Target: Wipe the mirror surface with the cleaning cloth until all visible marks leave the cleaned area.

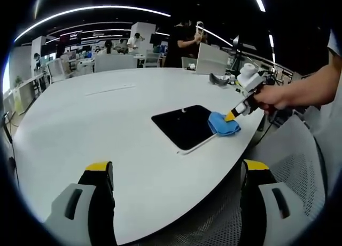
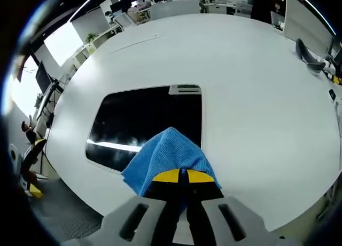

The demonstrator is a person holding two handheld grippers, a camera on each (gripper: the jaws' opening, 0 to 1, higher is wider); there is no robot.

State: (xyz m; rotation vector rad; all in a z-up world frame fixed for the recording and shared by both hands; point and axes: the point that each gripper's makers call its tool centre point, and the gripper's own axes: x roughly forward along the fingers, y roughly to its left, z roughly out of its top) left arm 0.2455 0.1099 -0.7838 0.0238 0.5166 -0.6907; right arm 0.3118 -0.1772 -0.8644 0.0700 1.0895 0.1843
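Mirror (image 2: 144,126): flat rectangular panel, dark reflective face, pale frame, lying on the white table (image 2: 256,96) near its curved edge. In the right gripper view it sits centre-left; a bright streak of reflected ceiling light crosses its face at about 8 o'clock. In the left gripper view the mirror (image 1: 184,126) lies just right of centre.

Cleaning cloth (image 2: 165,158): blue, bunched, resting on the mirror's near corner, at 6 o'clock from the mirror's centre in the right gripper view. In the left gripper view the cloth (image 1: 223,124) covers the mirror's 3 o'clock corner and overhangs the frame.

Right gripper (image 2: 184,176): yellow-tipped jaws pressed together, clamped on the cloth. Seen from the left gripper view, the right gripper (image 1: 232,116) comes in from 3 o'clock, held by a person's hand (image 1: 272,99).

Left gripper (image 1: 179,168): jaws spread wide, nothing between them, hovering above the table edge, well apart from the mirror.

Surroundings: a dark curved object (image 2: 307,54) on the table at 2 o'clock in the right gripper view, well away from the mirror. Nothing lies on the mirror's uncovered face. Office desks and people (image 1: 181,40) beyond the far table edge at 12 o'clock.
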